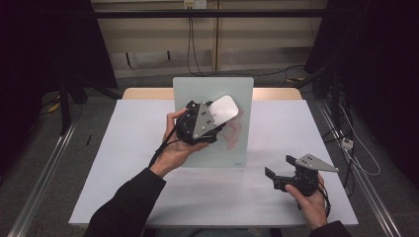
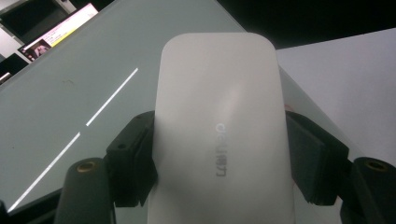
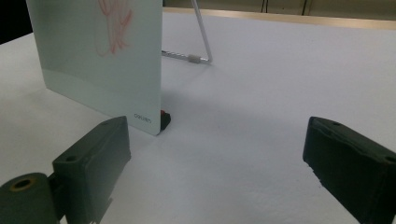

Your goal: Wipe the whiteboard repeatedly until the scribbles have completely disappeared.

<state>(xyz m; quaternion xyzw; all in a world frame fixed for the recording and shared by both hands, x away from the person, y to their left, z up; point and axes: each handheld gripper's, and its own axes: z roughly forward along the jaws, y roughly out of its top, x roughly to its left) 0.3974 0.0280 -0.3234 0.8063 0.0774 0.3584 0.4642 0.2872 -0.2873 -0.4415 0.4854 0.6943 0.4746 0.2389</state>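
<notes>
White table [image 1: 148, 187], dim room: eraser at the glass board.
Raised left hand-held gripper [image 1: 210, 112] clamps a white rounded plastic eraser [image 1: 223, 109] against the upright frosted glass board [image 1: 197, 89]; low right hand-held gripper [image 1: 276, 170] gapes, holding nothing.

White eraser [image 2: 219, 135]; pale-green board [image 1: 197, 91] (red scribble); black tongs [image 3: 224, 168].

Left gripper [image 1: 210, 116] clamped, right gripper [image 1: 277, 166] agape.

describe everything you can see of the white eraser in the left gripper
The eraser is a smooth white block with rounded corners, plastic by its look, with faint grey lettering on its face. The left gripper clamps its long sides between black pads. It is held up at the glass board near the red scribble.
</notes>
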